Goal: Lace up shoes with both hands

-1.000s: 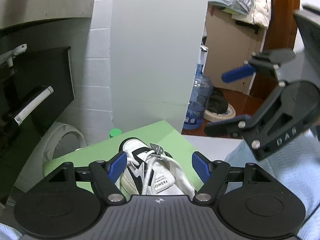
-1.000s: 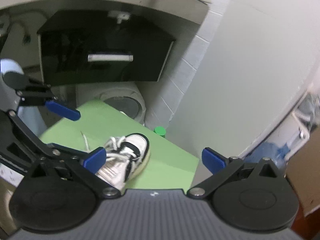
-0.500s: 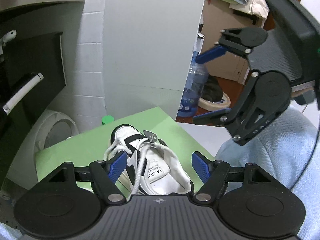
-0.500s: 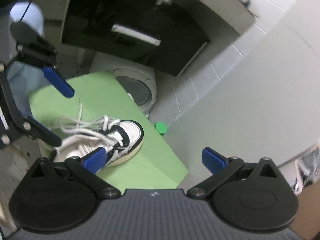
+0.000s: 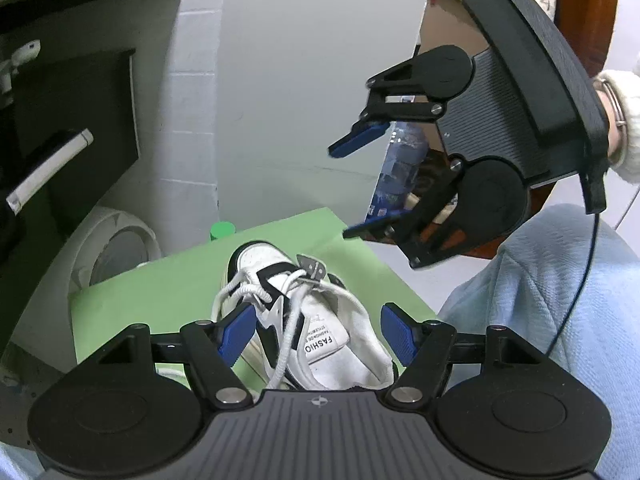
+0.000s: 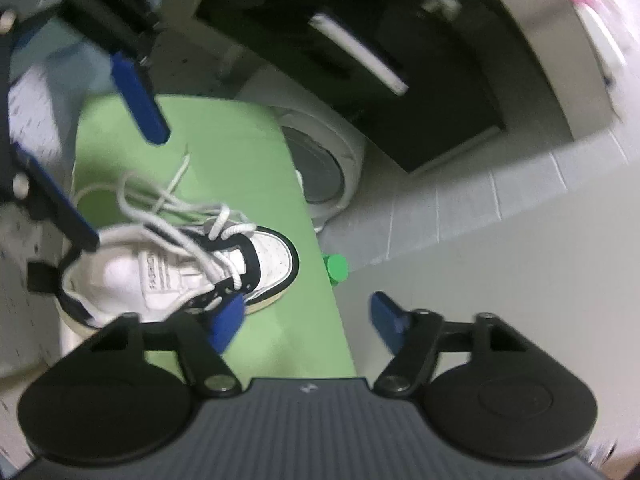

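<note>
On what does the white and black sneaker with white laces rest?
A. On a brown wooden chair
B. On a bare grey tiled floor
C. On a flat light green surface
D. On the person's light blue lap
C: the white and black sneaker lies on the flat light green surface, which shows on all sides of it in both wrist views.

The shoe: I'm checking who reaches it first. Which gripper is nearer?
Left. The left gripper straddles the shoe; the right gripper hangs above and beside it, jaws just closing, empty.
</note>
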`<state>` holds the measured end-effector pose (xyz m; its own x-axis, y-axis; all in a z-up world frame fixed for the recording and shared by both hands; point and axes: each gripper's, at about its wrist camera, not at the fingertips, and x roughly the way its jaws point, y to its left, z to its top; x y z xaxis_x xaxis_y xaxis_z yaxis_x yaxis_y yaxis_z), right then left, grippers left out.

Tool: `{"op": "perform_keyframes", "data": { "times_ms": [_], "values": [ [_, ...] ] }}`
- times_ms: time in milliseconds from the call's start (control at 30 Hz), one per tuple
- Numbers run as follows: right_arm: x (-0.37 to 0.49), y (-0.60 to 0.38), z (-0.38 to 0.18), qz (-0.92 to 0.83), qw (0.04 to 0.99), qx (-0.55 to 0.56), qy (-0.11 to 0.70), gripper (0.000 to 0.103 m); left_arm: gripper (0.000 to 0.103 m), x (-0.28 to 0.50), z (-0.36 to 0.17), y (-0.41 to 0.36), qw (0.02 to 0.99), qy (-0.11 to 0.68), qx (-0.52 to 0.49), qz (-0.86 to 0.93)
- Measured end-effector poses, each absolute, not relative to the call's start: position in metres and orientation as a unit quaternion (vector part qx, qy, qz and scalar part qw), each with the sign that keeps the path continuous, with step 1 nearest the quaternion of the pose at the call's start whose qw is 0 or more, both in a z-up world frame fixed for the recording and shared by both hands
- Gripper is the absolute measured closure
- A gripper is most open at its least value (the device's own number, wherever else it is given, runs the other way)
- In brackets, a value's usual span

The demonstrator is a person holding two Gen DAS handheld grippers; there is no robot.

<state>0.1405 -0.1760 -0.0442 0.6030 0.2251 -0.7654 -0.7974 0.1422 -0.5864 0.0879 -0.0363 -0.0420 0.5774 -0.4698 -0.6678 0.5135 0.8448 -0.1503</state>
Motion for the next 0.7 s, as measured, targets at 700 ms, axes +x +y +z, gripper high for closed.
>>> {"op": "perform_keyframes", "data": {
  "times_ms": [700],
  "values": [
    [0.139, -0.161, -0.118, 0.467, 0.476, -0.723, 0.179, 0.079, 0.037, 0.090, -0.050, -0.043, 0.872, 0.387, 0.040, -0.296]
  ]
}}
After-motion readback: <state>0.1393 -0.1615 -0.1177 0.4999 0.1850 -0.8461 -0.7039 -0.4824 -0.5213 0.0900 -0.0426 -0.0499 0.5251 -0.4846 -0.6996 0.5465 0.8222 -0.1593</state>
